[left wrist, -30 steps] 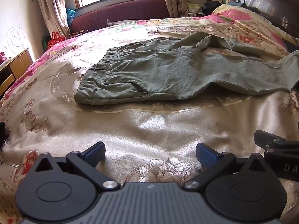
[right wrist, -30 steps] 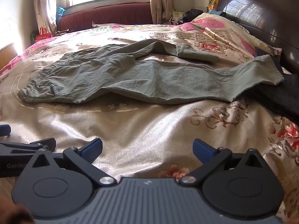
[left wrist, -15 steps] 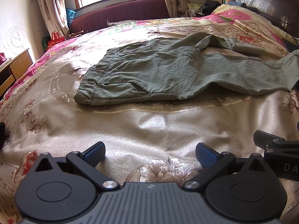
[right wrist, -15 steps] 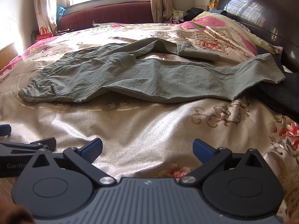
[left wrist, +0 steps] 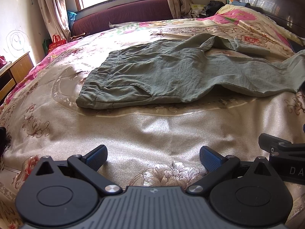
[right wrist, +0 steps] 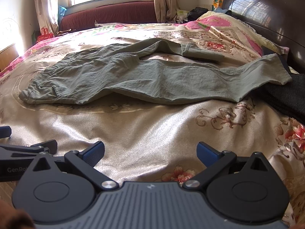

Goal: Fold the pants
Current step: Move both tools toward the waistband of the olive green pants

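Grey-green pants (left wrist: 171, 74) lie spread across the flowered bedspread (left wrist: 162, 133), waistband to the left (left wrist: 89, 95), legs running right. In the right wrist view the pants (right wrist: 143, 78) show both legs: the near one ends at a hem (right wrist: 274, 68) on the right, the far one is bent back (right wrist: 200, 51). My left gripper (left wrist: 153, 157) hovers open over bare bedspread, well short of the pants. My right gripper (right wrist: 150, 151) is open too, beside the left, nothing between its fingers.
A dark garment (right wrist: 286, 97) lies at the right under the near leg's hem. The dark headboard (right wrist: 266, 17) stands on the right, with a pillow (right wrist: 228, 30) in front. A maroon couch (left wrist: 122, 17) and window are beyond the bed; a wooden nightstand (left wrist: 13, 72) sits left.
Both grippers have edged slightly forward toward the pants. The pants have not moved and both grippers stay open.
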Motion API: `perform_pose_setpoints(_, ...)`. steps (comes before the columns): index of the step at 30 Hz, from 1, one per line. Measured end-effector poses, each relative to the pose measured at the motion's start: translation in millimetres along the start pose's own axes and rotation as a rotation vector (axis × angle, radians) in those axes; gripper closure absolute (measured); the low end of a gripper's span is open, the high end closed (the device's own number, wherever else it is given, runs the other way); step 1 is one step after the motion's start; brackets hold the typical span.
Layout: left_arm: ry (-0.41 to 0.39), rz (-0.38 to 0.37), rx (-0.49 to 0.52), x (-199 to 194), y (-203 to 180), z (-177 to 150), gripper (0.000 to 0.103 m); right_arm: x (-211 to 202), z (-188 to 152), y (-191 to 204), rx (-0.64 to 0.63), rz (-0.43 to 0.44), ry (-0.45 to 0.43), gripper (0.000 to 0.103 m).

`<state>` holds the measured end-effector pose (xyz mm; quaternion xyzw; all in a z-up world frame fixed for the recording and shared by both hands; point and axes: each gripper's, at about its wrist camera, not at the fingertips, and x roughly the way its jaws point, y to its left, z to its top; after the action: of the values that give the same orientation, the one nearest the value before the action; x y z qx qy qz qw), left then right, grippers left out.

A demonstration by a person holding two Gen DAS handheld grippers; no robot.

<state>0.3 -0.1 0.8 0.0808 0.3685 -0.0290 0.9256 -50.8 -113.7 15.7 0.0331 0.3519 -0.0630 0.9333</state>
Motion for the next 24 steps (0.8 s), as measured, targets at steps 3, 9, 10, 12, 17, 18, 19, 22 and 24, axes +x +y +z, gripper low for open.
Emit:
perform_pose_setpoints(3, -0.005, 0.006, -0.001, 0, 1, 1, 0.0, 0, 0, 1, -0.004, 0.002, 0.0, 0.001)
perform_pose_setpoints(9, -0.024, 0.014, -0.01, -1, 9, 5, 0.0, -1, 4, 7, -0.02, 0.015, -0.019, 0.001)
perform_pose_setpoints(10, -0.03, 0.014, -0.008, -1, 10, 6, 0.0, -1, 6, 8, -0.022, 0.021, -0.02, 0.001)
perform_pose_setpoints(12, -0.05, 0.013, 0.015, -1, 13, 10, 0.0, 0, 10, 11, -0.03, 0.035, -0.025, 0.001)
perform_pose_setpoints(17, -0.116, 0.051, 0.015, 1, 39, 24, 0.0, 6, 24, 27, -0.106, 0.077, -0.061, 0.001)
perform_pose_setpoints(18, -0.128, 0.061, 0.017, 4, 47, 27, 0.0, 8, 28, 32, -0.127, 0.093, -0.075, 0.001)
perform_pose_setpoints(19, -0.135, 0.071, 0.025, 9, 55, 31, 0.0, 10, 32, 38, -0.148, 0.107, -0.086, 0.001)
perform_pose_setpoints(22, -0.148, 0.087, 0.057, 25, 75, 40, 0.0, 20, 42, 57, -0.225, 0.164, -0.094, 0.002)
perform_pose_setpoints(24, -0.156, 0.092, 0.087, 37, 83, 46, 0.0, 34, 52, 73, -0.285, 0.214, -0.08, 0.003)
